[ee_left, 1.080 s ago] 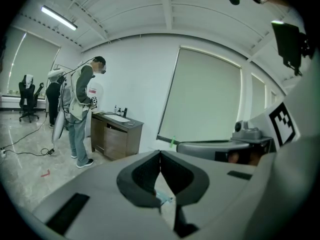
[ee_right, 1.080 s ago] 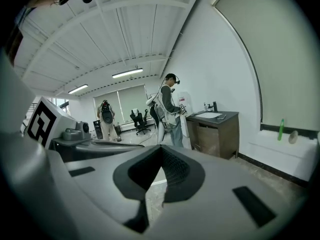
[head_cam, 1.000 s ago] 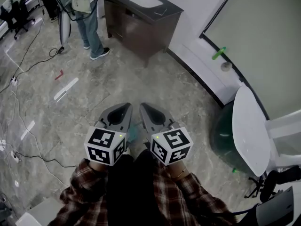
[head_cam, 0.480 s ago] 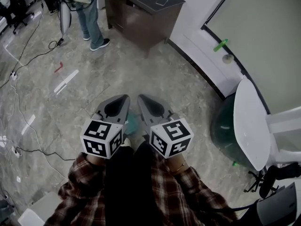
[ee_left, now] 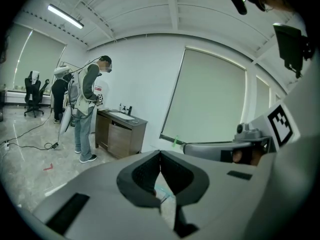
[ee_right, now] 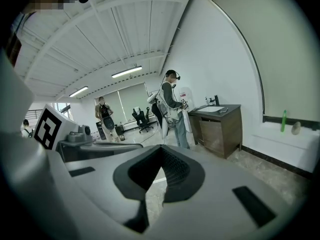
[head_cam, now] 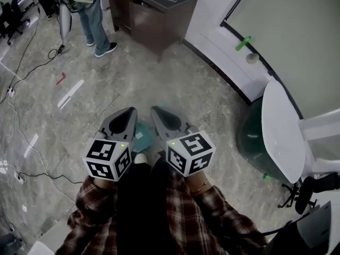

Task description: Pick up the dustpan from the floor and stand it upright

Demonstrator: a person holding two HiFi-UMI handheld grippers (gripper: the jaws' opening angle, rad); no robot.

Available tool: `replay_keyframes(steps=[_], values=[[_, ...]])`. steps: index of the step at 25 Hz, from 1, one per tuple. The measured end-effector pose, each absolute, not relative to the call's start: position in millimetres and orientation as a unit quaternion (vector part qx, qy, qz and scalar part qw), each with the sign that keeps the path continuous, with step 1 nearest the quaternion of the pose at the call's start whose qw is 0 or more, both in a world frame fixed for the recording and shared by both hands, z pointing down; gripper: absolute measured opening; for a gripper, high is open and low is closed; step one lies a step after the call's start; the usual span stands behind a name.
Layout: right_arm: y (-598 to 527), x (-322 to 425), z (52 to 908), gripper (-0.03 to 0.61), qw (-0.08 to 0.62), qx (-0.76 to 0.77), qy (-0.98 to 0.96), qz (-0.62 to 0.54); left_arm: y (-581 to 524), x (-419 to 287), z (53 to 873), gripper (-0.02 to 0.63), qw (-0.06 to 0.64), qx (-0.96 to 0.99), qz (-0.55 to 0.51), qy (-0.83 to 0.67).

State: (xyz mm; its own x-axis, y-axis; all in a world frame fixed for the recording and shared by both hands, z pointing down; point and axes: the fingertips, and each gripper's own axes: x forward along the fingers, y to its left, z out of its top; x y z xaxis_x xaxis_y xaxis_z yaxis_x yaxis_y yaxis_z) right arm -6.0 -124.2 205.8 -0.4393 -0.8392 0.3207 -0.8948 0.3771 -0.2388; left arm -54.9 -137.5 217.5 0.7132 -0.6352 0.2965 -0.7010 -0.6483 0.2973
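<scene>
While both grippers hang side by side in front of the person's plaid sleeves (head_cam: 87,211), neither one holds anything

left gripper (ee_left: 160,153): jaws clenched, tips meeting, nothing pinched between the pads. A bit of teal shows through the gap behind the tips

right gripper (ee_right: 161,149): jaws clenched too, empty, only floor visible through the gap

Both point forward and slightly down, nearly parallel, tips close together in the head view

dustpan (head_cam: 142,134): teal, down on the floor between and under the two grippers. They cover most of it in the head view. Only a patch with a pale label shows, so can't tell how it lies or which way the handle runs. Neither tool grips it

Around:
- grey marble floor (head_cam: 175,84)
- dark wood cabinet (head_cam: 154,12) with a sink top, against the wall up ahead
- another person (head_cam: 87,7) standing just beside the cabinet
- cables (head_cam: 53,52) trailing over the floor on the left
- white chair (head_cam: 281,137) on the right, dark green round thing (head_cam: 252,145) next to it
- green bottle (head_cam: 243,43) on the wall ledge
</scene>
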Motion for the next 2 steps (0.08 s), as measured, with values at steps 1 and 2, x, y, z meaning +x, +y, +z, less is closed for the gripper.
replay_keyframes(steps=[1, 2], values=[[-125.1, -5.4, 206.0, 0.011, 0.07, 0.525, -0.826, 0.193, -138.9, -56.8, 218.0, 0.011, 0.199, 0.903, 0.082, -0.372], [-125.9, -4.7, 206.2, 0.011, 0.067, 0.525, -0.826, 0.195, -140.2, -58.6, 218.6, 0.012, 0.199, 0.902, 0.082, -0.374]])
